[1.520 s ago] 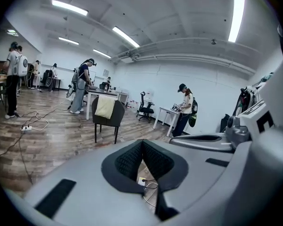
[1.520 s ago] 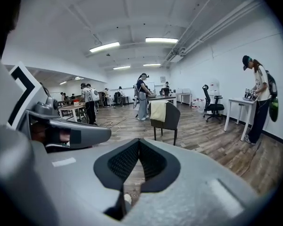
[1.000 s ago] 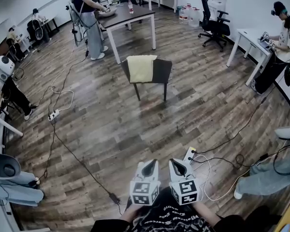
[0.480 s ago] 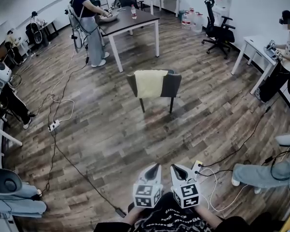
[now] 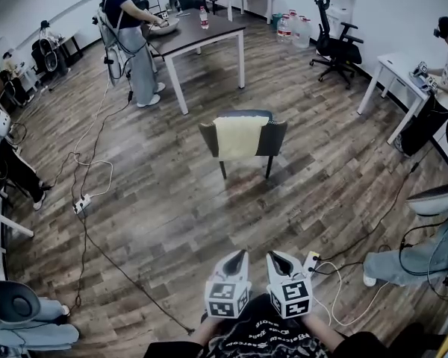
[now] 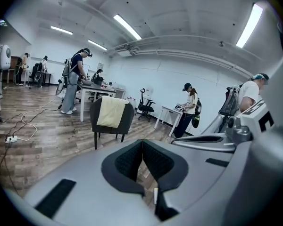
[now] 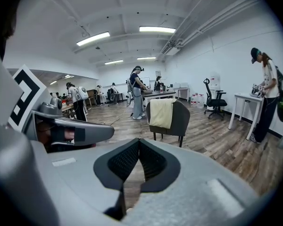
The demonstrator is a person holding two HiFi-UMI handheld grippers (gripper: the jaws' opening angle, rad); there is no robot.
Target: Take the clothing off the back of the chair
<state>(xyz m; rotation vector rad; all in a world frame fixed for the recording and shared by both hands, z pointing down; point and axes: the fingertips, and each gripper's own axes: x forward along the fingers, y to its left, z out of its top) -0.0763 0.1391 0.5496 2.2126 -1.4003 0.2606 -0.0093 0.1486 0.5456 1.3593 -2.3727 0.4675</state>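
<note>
Head view: left tool (image 5: 237,256) and right tool (image 5: 273,257), jaws pressed together and empty, point toward the pale clothing (image 5: 240,136) draped over the chair (image 5: 277,136) back, well apart on the far side, about equally near both.

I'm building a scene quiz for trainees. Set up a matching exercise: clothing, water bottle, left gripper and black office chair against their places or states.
1. clothing
2. water bottle
3. left gripper
4. black office chair

A. jaws together, empty
B. on the floor, far right
C. draped over the chair back
D. upright on the dark table

Pairs: 1-C, 2-D, 3-A, 4-B.
</note>
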